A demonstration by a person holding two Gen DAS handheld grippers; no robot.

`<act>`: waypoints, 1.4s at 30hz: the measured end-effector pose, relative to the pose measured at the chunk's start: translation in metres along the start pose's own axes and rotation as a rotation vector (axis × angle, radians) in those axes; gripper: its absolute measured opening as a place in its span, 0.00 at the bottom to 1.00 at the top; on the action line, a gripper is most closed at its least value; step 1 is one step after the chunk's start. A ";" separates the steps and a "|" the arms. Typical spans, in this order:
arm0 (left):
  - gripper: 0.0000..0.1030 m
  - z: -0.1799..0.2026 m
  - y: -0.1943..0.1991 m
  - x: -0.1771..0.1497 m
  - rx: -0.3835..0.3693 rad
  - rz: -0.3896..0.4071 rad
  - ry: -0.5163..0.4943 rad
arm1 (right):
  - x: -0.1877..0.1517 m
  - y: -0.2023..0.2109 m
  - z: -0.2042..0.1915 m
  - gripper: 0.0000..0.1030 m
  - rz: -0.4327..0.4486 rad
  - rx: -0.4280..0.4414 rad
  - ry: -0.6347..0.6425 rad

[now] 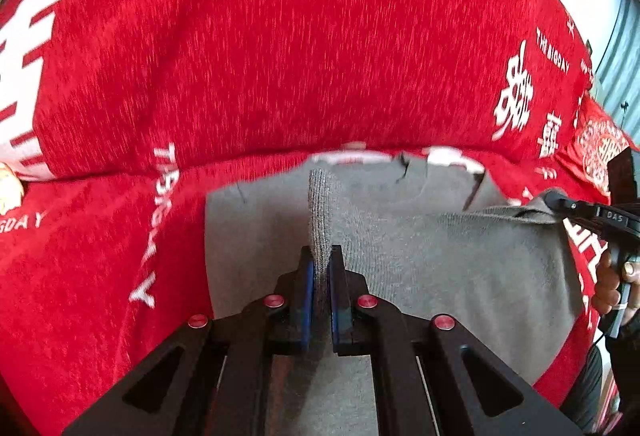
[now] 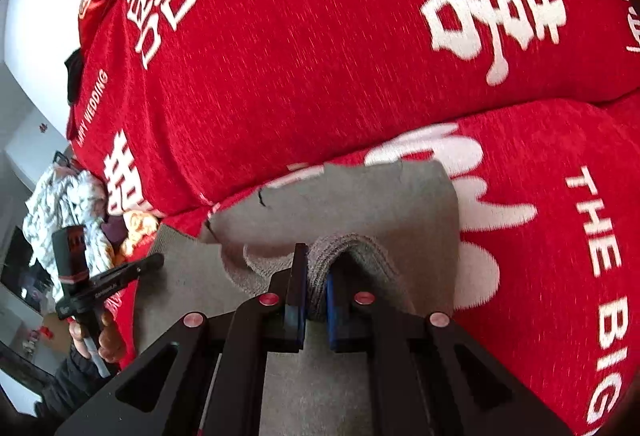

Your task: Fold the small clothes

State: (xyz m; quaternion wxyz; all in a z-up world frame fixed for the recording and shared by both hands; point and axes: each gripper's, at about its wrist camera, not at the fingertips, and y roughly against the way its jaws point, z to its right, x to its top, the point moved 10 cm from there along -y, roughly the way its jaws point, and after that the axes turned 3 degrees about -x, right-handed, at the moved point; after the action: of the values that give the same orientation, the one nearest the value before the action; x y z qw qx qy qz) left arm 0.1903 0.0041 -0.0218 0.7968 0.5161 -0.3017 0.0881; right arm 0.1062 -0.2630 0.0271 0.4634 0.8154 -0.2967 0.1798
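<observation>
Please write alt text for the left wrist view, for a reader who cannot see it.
The left tongs pinch a raised fold of a grey knit garment, which lies on a red blanket with white lettering. At the right edge, the right tongs grip the garment's corner.

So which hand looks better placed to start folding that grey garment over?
Neither clearly: the left gripper and right gripper both pinch a ridge of the grey garment on the red blanket; probably both lift together.

The grey knit garment lies mostly flat on the red bedcover, near its front edge; two ribbed folds of it are pulled up, and small dark marks show near its far edge
</observation>
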 end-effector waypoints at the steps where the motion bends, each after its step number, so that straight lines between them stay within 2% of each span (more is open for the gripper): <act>1: 0.07 0.000 0.002 0.004 0.003 0.012 0.005 | 0.007 -0.001 0.000 0.08 0.010 -0.006 -0.004; 4: 0.07 -0.010 0.003 0.014 0.010 0.032 0.045 | 0.023 -0.015 0.005 0.08 0.001 0.000 -0.044; 7: 0.07 -0.028 -0.011 0.012 0.039 0.011 0.100 | 0.029 -0.043 0.016 0.08 -0.044 -0.021 -0.082; 11: 0.07 -0.063 -0.044 -0.004 0.088 -0.068 0.231 | 0.027 -0.084 0.032 0.08 -0.123 -0.061 -0.113; 14: 0.08 -0.078 -0.058 -0.018 0.131 -0.143 0.292 | 0.019 -0.103 0.046 0.09 -0.189 -0.086 -0.171; 15: 0.16 -0.080 -0.056 -0.020 0.128 -0.147 0.304 | 0.017 -0.105 0.049 0.09 -0.198 -0.085 -0.193; 16: 0.36 -0.082 -0.052 -0.020 0.129 -0.142 0.313 | 0.017 -0.101 0.051 0.09 -0.193 -0.076 -0.210; 17: 0.49 -0.086 -0.040 -0.018 0.151 -0.111 0.323 | 0.018 -0.094 0.051 0.11 -0.177 -0.071 -0.212; 18: 0.77 -0.089 -0.030 -0.017 0.169 -0.081 0.325 | 0.020 -0.086 0.051 0.18 -0.155 -0.086 -0.198; 19: 0.91 -0.092 -0.018 -0.015 0.190 -0.044 0.325 | 0.023 -0.073 0.050 0.32 -0.116 -0.128 -0.157; 20: 0.91 -0.092 -0.002 -0.011 0.210 0.004 0.319 | 0.026 -0.062 0.047 0.40 -0.084 -0.157 -0.116; 21: 0.91 -0.088 0.012 -0.009 0.217 0.041 0.304 | 0.029 -0.050 0.041 0.55 -0.047 -0.178 -0.068; 22: 0.91 -0.083 0.019 -0.007 0.209 0.050 0.287 | 0.032 -0.038 0.031 0.64 -0.007 -0.185 -0.011; 23: 0.91 -0.073 0.023 -0.007 0.189 0.049 0.263 | 0.031 -0.033 0.019 0.64 0.004 -0.182 0.043; 26: 0.91 -0.032 0.012 -0.002 0.118 0.014 0.178 | 0.020 -0.050 -0.013 0.64 -0.081 -0.154 0.182; 29: 0.91 -0.007 -0.023 -0.004 0.148 -0.062 0.097 | 0.006 -0.086 -0.015 0.64 -0.193 -0.180 0.208; 30: 0.91 -0.010 -0.039 -0.009 0.197 -0.112 0.083 | 0.003 -0.097 -0.005 0.64 -0.222 -0.221 0.201; 31: 0.91 -0.017 -0.050 -0.015 0.246 -0.154 0.079 | 0.001 -0.104 0.014 0.63 -0.240 -0.327 0.206; 32: 0.91 -0.029 -0.060 -0.023 0.307 -0.196 0.084 | 0.000 -0.105 0.032 0.60 -0.244 -0.419 0.217; 33: 0.91 -0.040 -0.064 -0.031 0.332 -0.232 0.111 | 0.001 -0.102 0.040 0.58 -0.226 -0.462 0.234; 34: 0.91 -0.042 -0.064 -0.033 0.301 -0.228 0.142 | 0.000 -0.096 0.047 0.60 -0.219 -0.513 0.239; 36: 0.91 -0.050 -0.040 -0.031 0.275 -0.185 0.213 | -0.001 -0.083 0.051 0.60 -0.213 -0.511 0.219; 38: 0.91 -0.054 -0.009 -0.031 0.251 -0.115 0.227 | 0.002 -0.061 0.047 0.60 -0.173 -0.526 0.240; 42: 0.91 -0.075 0.056 -0.066 0.189 -0.028 0.348 | -0.002 -0.026 0.012 0.61 -0.105 -0.461 0.304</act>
State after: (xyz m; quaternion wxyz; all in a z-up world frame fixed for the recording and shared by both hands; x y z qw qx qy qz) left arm 0.1413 0.1061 -0.0382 0.7862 0.5695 -0.1426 0.1929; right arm 0.1221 -0.2630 0.0030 0.6847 0.6664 -0.2139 0.2035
